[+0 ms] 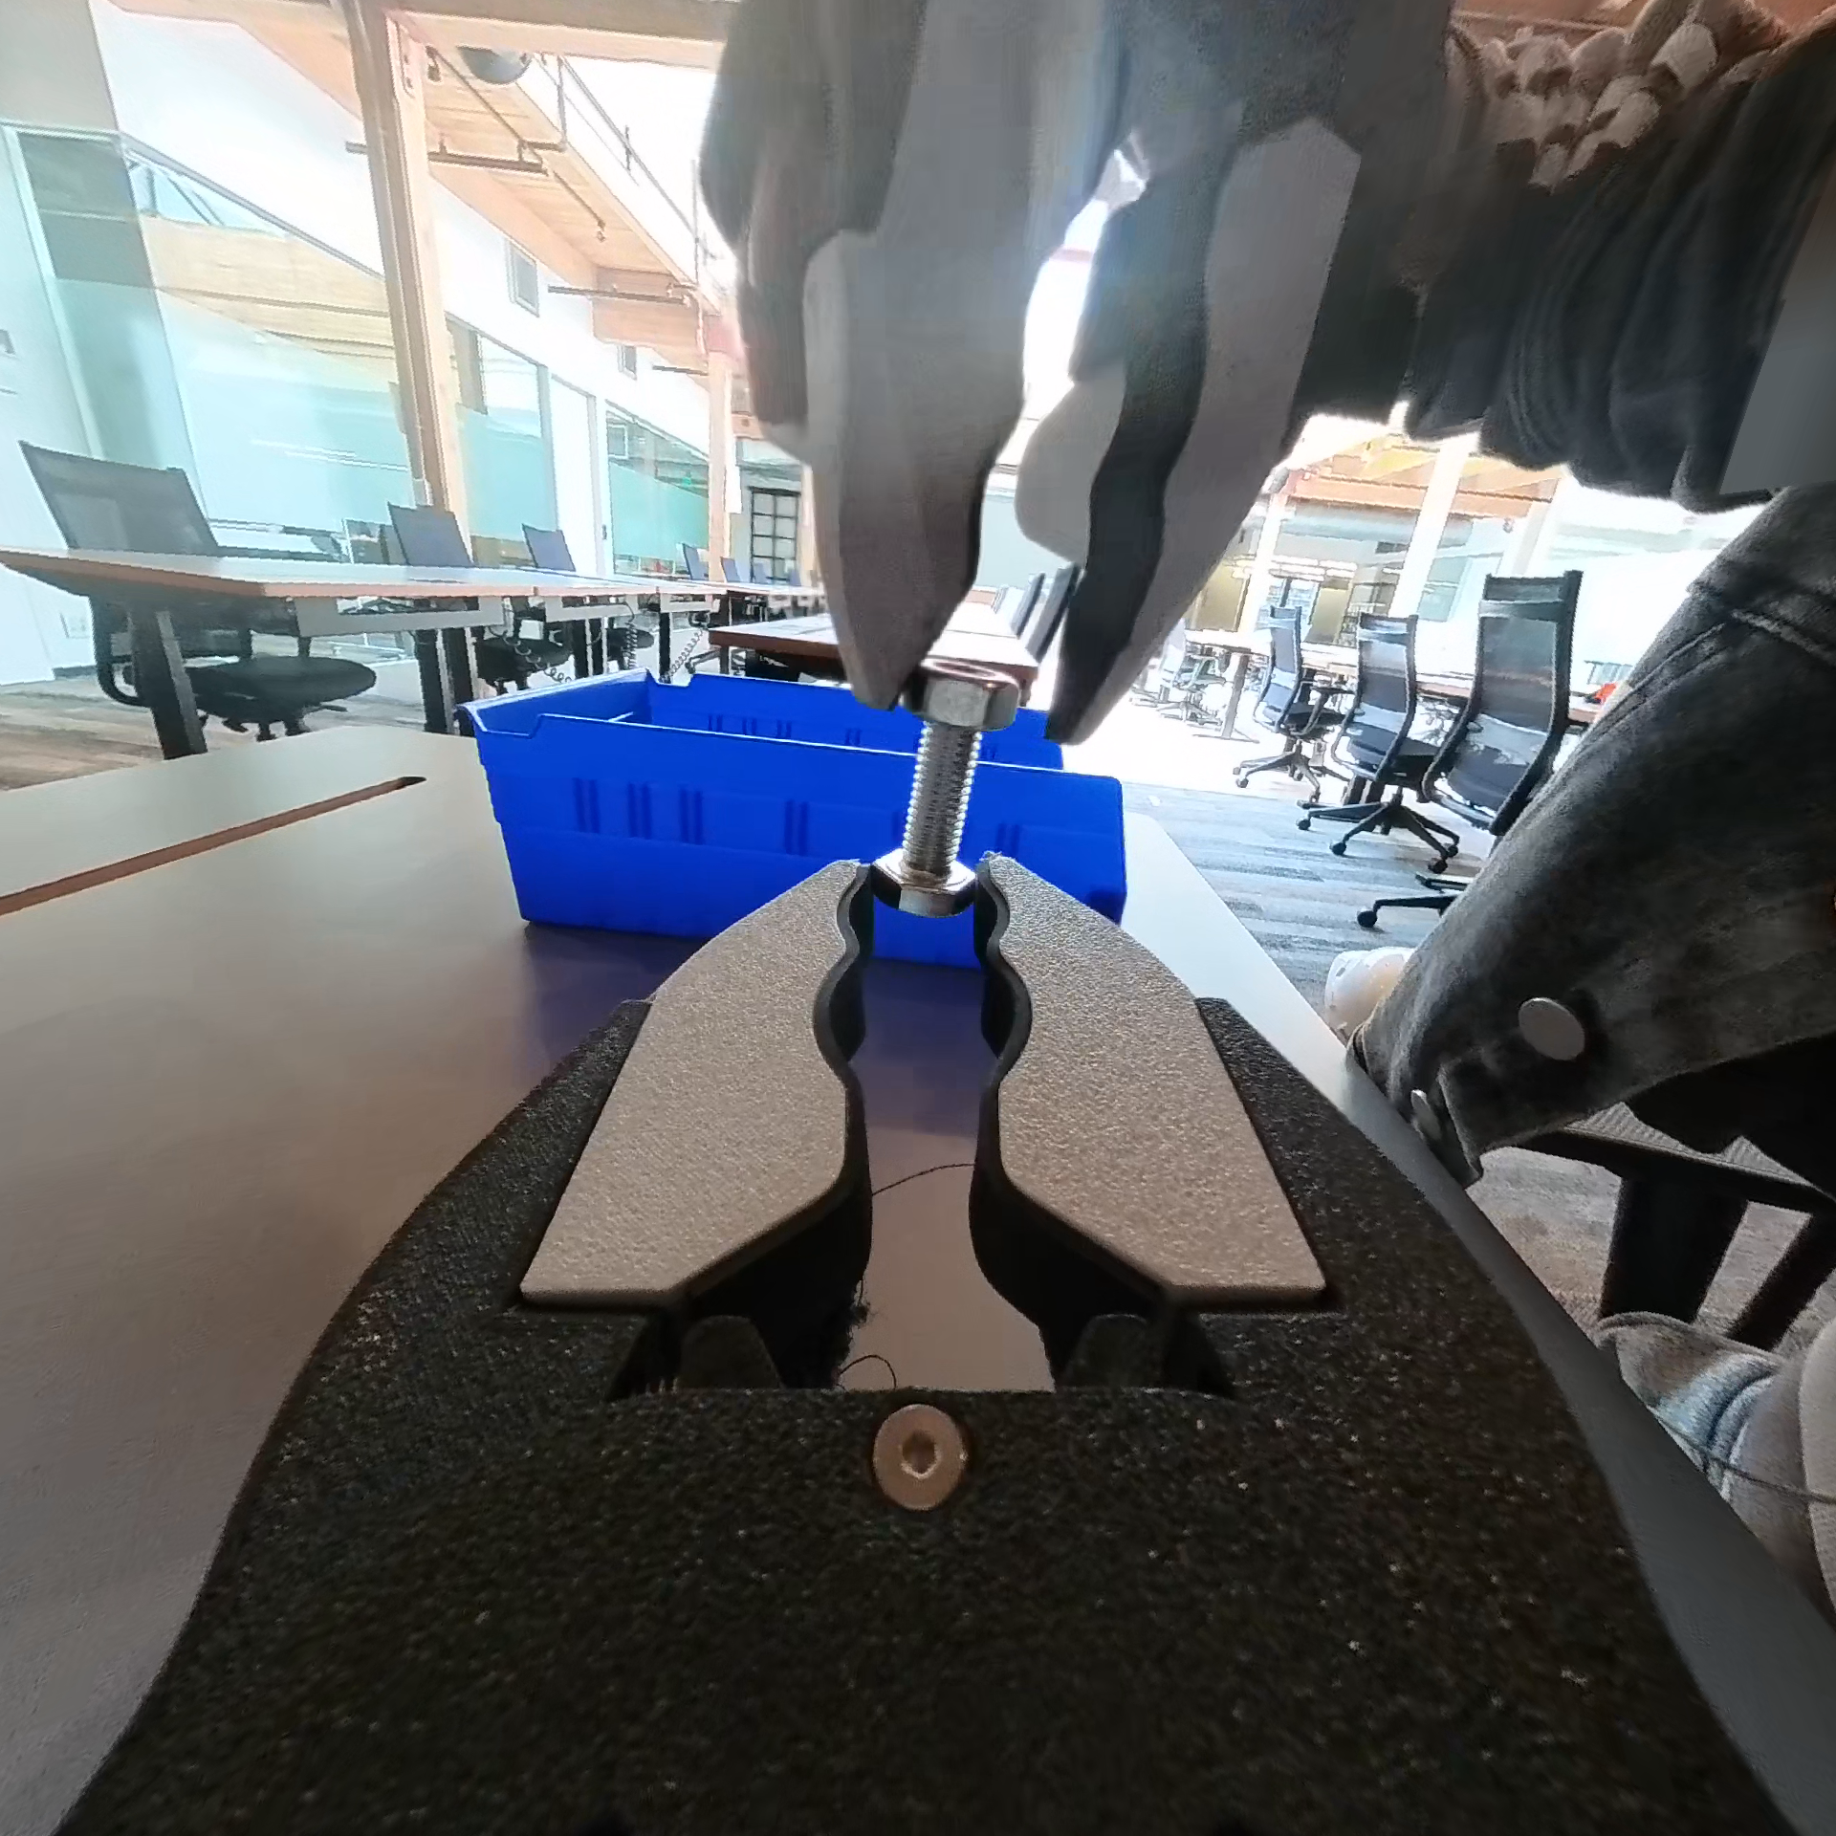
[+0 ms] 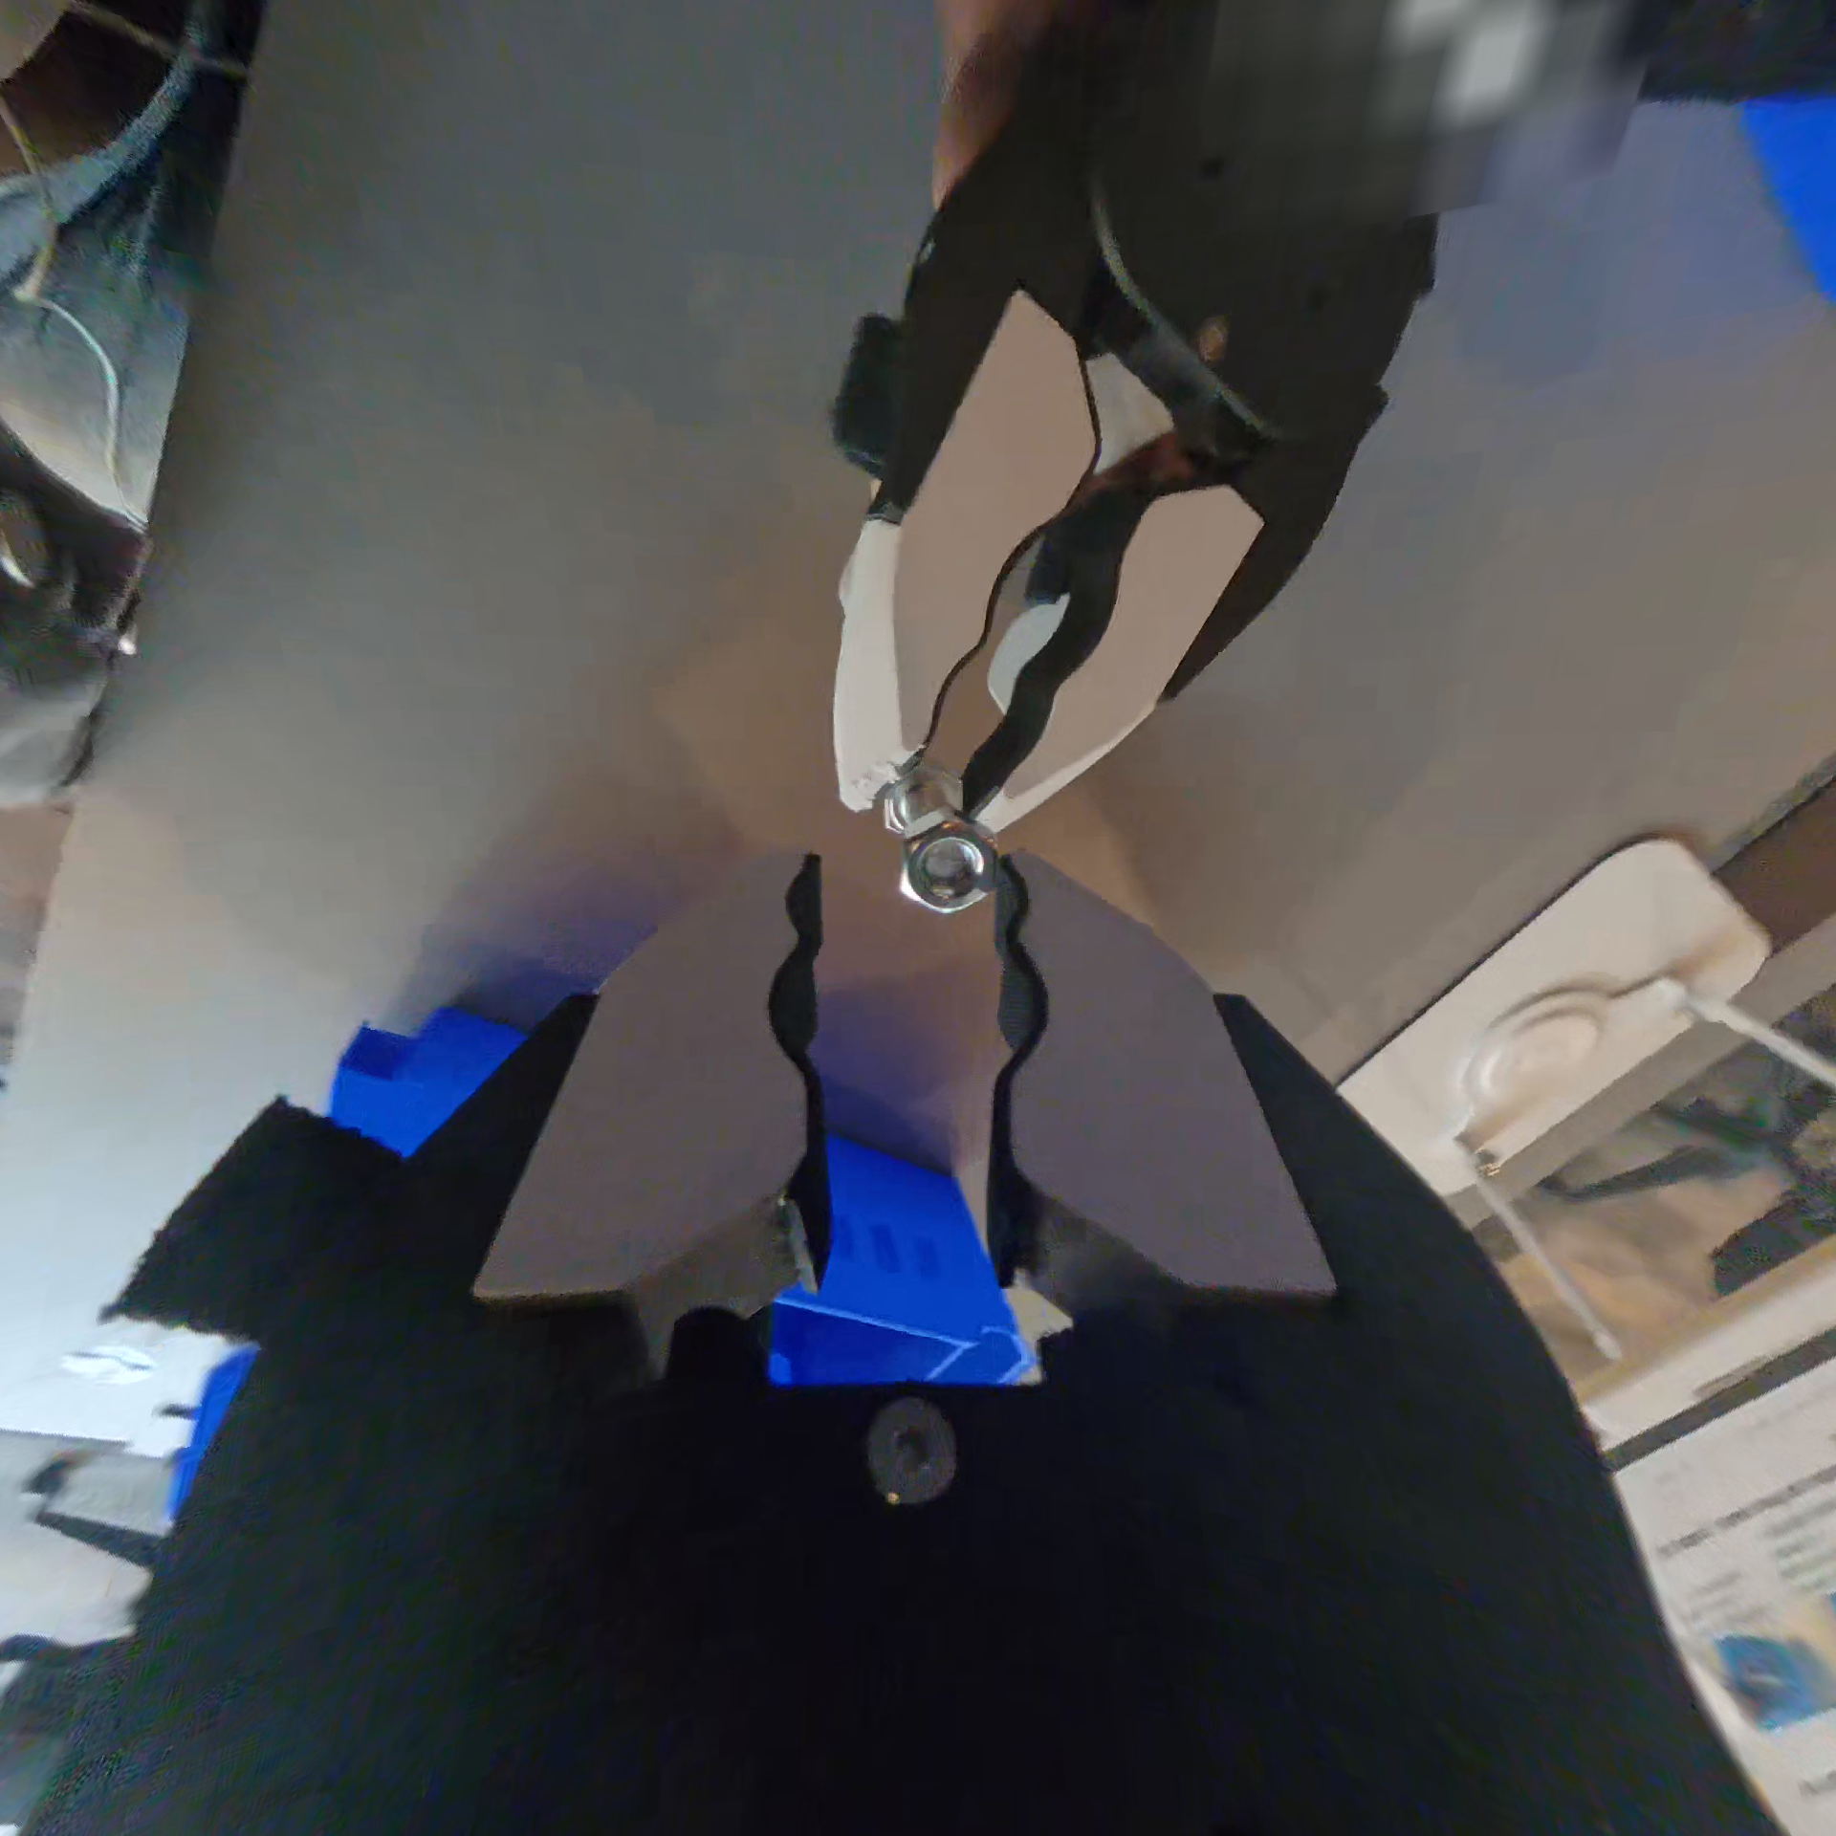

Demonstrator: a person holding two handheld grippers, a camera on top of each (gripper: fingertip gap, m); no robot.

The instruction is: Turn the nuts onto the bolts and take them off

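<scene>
- The left gripper (image 1: 919, 887) clamps the bolt (image 1: 934, 795) by its head, shank upright.
- The right gripper (image 1: 959, 710), fingers spread, brackets the nut (image 1: 962, 692) at the bolt's tip.
- Judged: the nut is barely threaded.

Left wrist view: bright daylight from far windows, blown out behind the right gripper (image 1: 959, 715), leaving it backlit, dark, soft w/ motion blur. Left gripper (image 1: 919, 874) sharp, grain crisp. Fisheye bend at edges; table (image 1: 248, 1043) w/ soft sheen, blue tint near bin (image 1: 695, 825). Right wrist view: dimmer, smeary, blocky compression; near housing almost black, edges blurred, mosaic patch top right, nut (image 2: 939, 874) w/ small glints.
</scene>
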